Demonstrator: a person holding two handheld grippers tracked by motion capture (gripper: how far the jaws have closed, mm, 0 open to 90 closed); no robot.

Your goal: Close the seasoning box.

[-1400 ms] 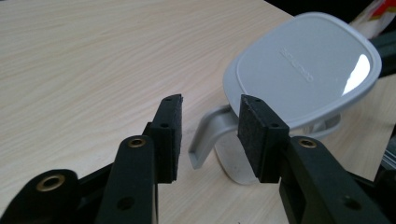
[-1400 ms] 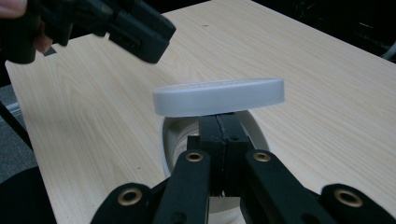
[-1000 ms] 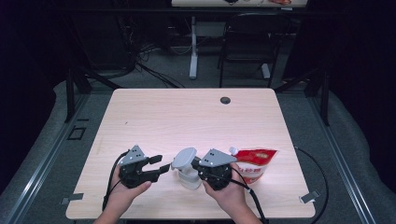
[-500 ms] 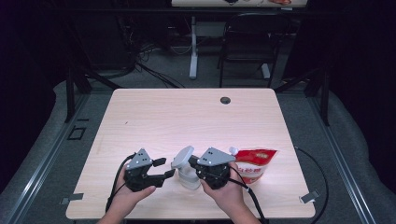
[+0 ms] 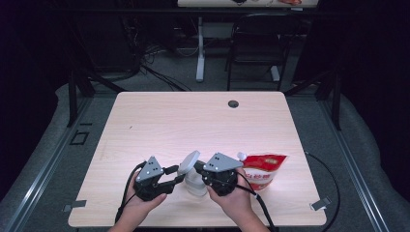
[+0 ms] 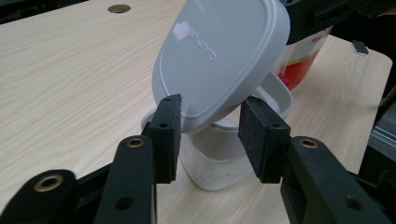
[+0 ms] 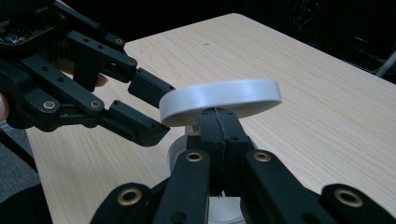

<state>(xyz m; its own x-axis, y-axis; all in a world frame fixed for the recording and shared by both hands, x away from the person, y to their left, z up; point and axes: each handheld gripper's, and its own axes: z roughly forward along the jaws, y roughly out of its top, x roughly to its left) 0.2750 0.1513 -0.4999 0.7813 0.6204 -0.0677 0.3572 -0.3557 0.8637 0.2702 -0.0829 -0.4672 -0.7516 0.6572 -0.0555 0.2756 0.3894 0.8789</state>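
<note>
The white lid (image 6: 217, 56) stands tilted above the open white tub (image 6: 219, 156), which sits on the desk (image 5: 193, 121) near the front edge. The right gripper (image 7: 219, 122) has its fingers pressed together under the lid's near rim; whether they pinch a tab there cannot be told. The left gripper (image 6: 214, 135) has just been closing its fingers. They remain apart, one on each side of the lid's lower edge, with the pads close to the rim and no clear contact. A red pouch (image 5: 261, 169) lies just right of the tub.
</note>
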